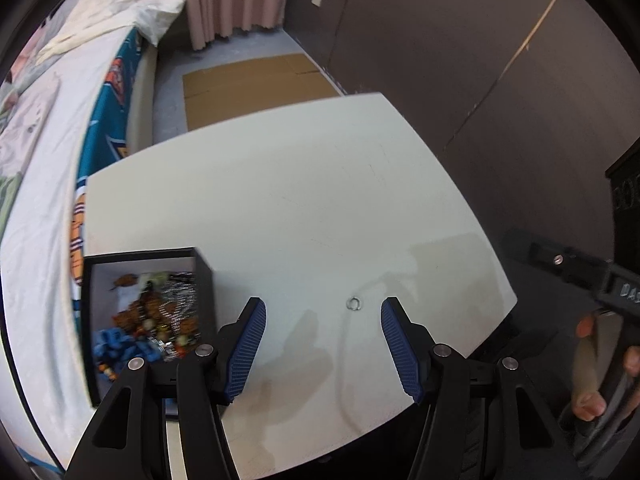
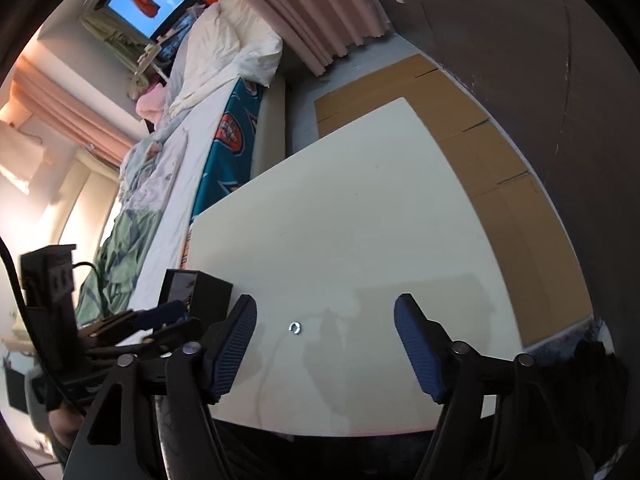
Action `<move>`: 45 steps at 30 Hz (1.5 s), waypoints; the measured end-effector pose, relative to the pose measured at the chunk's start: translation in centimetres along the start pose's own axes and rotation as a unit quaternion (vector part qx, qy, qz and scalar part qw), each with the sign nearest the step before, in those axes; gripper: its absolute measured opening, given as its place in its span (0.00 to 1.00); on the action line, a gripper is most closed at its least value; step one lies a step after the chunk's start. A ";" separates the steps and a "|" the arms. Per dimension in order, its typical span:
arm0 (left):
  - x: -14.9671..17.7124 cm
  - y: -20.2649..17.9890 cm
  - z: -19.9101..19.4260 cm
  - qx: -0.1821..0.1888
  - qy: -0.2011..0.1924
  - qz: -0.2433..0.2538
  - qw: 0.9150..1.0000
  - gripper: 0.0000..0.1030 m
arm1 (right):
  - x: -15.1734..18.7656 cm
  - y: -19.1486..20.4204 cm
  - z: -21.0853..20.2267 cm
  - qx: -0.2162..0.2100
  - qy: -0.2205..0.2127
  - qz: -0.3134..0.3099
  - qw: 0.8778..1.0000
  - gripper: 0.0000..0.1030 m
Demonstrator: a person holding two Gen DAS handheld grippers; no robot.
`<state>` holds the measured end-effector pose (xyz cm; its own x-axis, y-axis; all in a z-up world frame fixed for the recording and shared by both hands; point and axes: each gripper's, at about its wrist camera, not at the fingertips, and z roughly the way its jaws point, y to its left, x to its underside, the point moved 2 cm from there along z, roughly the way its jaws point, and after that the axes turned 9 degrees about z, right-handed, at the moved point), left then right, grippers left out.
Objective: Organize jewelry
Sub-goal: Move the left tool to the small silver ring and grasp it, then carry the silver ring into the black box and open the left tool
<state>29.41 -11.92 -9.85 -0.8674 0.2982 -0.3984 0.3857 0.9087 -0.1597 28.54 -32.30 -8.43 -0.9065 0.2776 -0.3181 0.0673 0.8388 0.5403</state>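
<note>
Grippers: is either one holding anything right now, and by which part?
Nothing is held. Left gripper and right gripper are both open and empty; the ring lies on the table.

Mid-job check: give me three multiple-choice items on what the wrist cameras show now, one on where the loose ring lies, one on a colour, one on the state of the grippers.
1. Where is the small silver ring?
A. Inside the black box
B. Alone on the white table, right of the box
C. Between closed pads

2. What colour are the gripper pads?
A. Blue
B. Red
C. Green

3. How do the left gripper and right gripper stand?
A. Both shut on the ring
B. One holds a necklace
C. Both open and empty

Answers:
1. B: the ring lies by itself on the white table, clear of the black box with its heap of jewelry.
2. A: ribbed blue pads show in both wrist views.
3. C: each pair of jaws stands apart with only table between.
</note>
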 end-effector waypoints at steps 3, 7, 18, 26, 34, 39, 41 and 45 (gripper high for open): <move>-0.3 -0.7 1.3 -0.003 0.010 0.008 1.000 0.59 | -0.3 -1.1 0.0 0.013 -0.002 0.009 1.000 0.72; -0.6 -1.9 3.5 -0.009 0.031 0.023 0.999 0.58 | -0.5 -2.5 0.4 0.019 0.004 0.029 0.999 0.73; -0.3 -3.1 8.3 -0.039 0.081 0.052 0.995 0.50 | -0.8 -3.5 0.3 0.042 -0.001 0.030 0.999 0.73; -0.5 -3.4 8.9 -0.060 0.083 0.073 0.992 0.13 | -0.7 -3.2 -0.2 0.039 -0.007 0.024 0.999 0.73; -0.4 -1.5 5.5 -0.030 0.054 0.042 0.997 0.13 | -0.1 -2.0 -0.6 0.039 -0.009 0.011 0.999 0.73; -0.1 -0.2 1.8 -0.031 0.021 0.026 0.999 0.13 | 0.4 -0.5 -1.1 0.043 -0.019 -0.008 0.999 0.73; 0.6 0.4 0.0 -0.037 0.005 0.019 0.999 0.13 | 0.5 0.0 -1.5 0.045 -0.027 -0.015 0.998 0.73; 1.1 1.8 -3.1 -0.041 -0.021 0.006 0.999 0.13 | 0.9 1.4 -2.3 0.039 -0.039 -0.027 0.998 0.73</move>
<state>28.21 -9.05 -7.78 -0.8483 0.2987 -0.4373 0.3677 0.9265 -0.0804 26.92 -31.93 -6.16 -0.8742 0.2646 -0.4071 0.0539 0.8862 0.4602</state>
